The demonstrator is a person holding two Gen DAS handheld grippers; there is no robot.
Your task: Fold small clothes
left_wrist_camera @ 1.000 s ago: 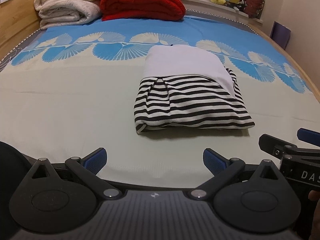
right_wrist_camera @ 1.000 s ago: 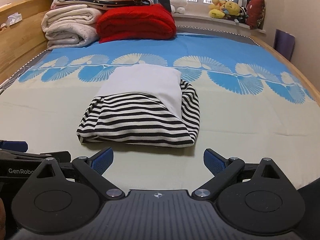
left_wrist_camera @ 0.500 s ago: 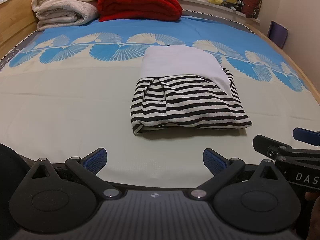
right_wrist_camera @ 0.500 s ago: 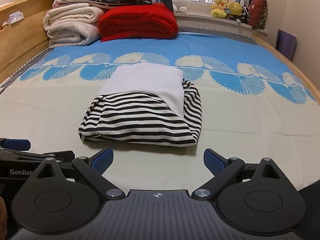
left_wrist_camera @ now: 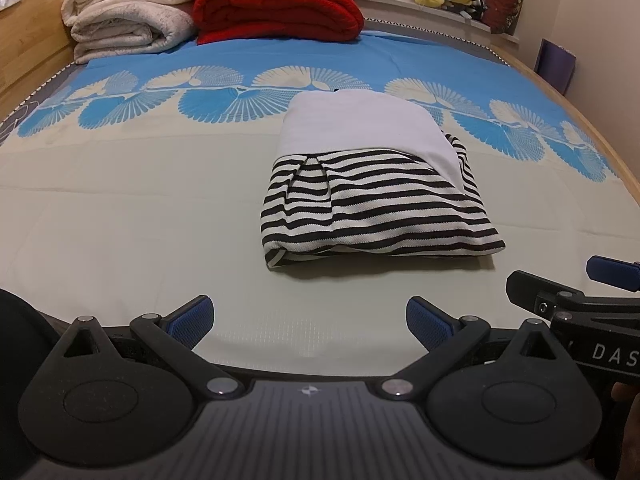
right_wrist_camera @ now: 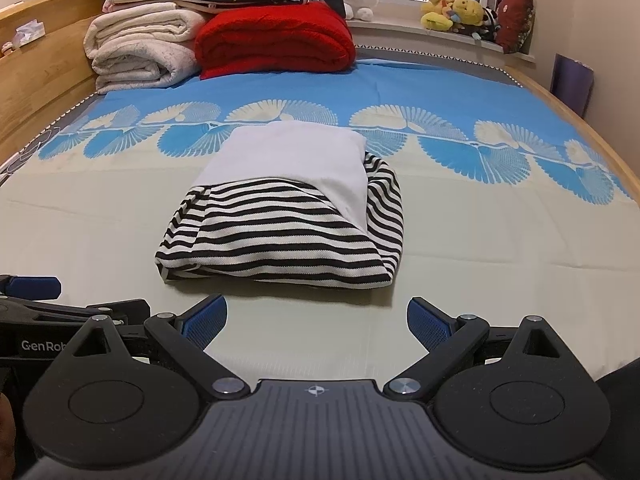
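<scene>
A small garment, white on top and black-and-white striped below, lies folded into a compact rectangle on the bed; it also shows in the right wrist view. My left gripper is open and empty, hovering over the sheet short of the garment's near edge. My right gripper is open and empty, also just short of the near edge. Each gripper shows at the side of the other's view.
The bed sheet is pale green near me, with a blue fan-pattern band further off. Folded cream blankets and a red blanket sit at the headboard end. Plush toys line the window sill. A wooden bed rail runs along the left.
Both grippers have drifted slightly, so the garment sits a little differently in each view. Jaws stay open; the garment has not moved.
</scene>
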